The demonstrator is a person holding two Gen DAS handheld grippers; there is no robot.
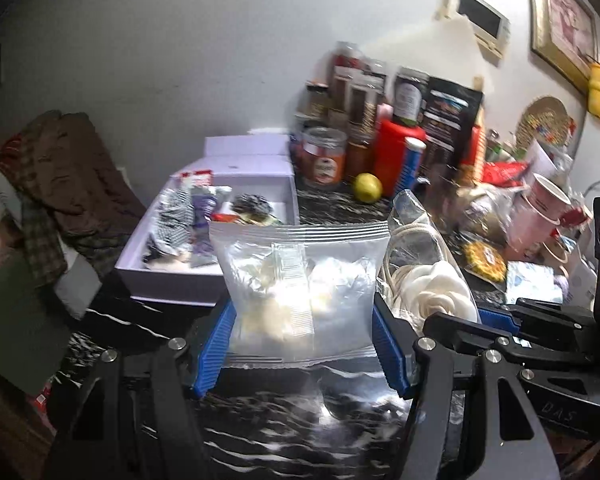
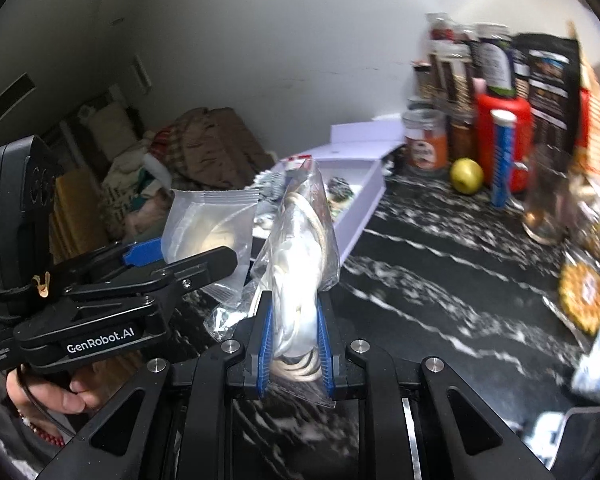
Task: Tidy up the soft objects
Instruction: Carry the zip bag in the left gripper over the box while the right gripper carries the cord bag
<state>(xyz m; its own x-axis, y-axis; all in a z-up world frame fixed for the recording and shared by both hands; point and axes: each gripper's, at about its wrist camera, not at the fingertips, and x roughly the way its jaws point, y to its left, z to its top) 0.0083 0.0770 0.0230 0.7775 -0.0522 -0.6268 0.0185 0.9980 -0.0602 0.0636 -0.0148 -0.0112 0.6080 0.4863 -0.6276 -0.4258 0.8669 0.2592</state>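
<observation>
Left gripper (image 1: 302, 344): pinching the zip bag of white puffs (image 1: 300, 288) by its sides, held up over the counter so it can travel.
Right gripper (image 2: 293, 344): pinching the clear bag with a white flower and cord (image 2: 300, 264), lifted too.
White box (image 1: 172, 280): open just behind, likely where the bags go.
Count: two bags, two grippers, one box, one lemon (image 1: 367, 187).

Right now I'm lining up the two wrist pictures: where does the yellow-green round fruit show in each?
Left wrist: yellow-green round fruit sits above centre, on the dark marbled counter, left of the red plastic container.
Right wrist: fruit sits upper right, again left of that container.
Shared landmark: open white cardboard box.
</observation>
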